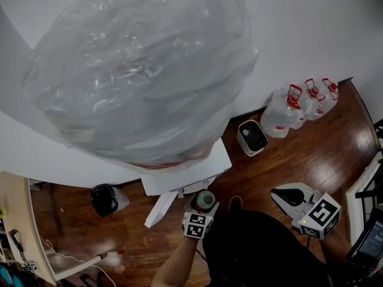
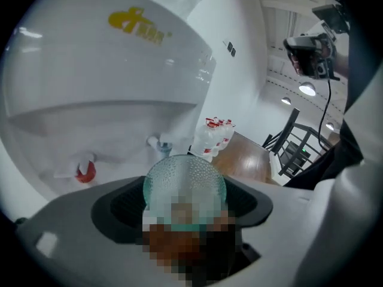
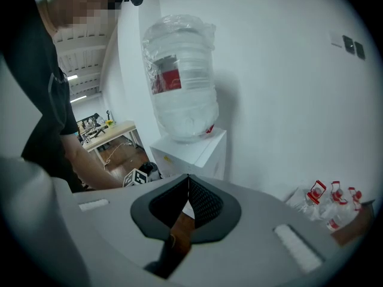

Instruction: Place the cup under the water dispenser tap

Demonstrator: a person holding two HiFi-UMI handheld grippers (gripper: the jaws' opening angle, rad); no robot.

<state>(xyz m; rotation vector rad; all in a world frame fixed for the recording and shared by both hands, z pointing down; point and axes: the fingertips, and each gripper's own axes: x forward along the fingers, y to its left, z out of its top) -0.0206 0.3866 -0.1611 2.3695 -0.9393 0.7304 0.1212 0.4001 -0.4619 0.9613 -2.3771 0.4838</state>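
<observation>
**Cup held in the left tongs, in front of the dispenser**

From the head view we see first the big water bottle [image 1: 140, 70], wrapped in clear plastic, which sits on top of the white water dispenser [image 1: 197, 171]. The dispenser stands against the white wall. Farther along the wall, a group of spare bottles [image 1: 302, 103] with red handles stands on the wooden floor [image 1: 287, 160].

The right tongs [image 1: 278, 194] hang well apart from the dispenser, at our right side. Their jaws are together and nothing is between them.

The left tongs [image 1: 203, 205] are just in front of the dispenser. They are clamped on the cup [image 2: 184, 187], a clear glass with a dotted, greenish surface, with one jaw on each side of it.

In the left gripper view, the blue tap [image 2: 161, 145] appears just above the rim of the cup, and the red tap [image 2: 85, 171] is more to the left. It seems the cup is near the taps, but we cannot tell if it is directly below one.
</observation>
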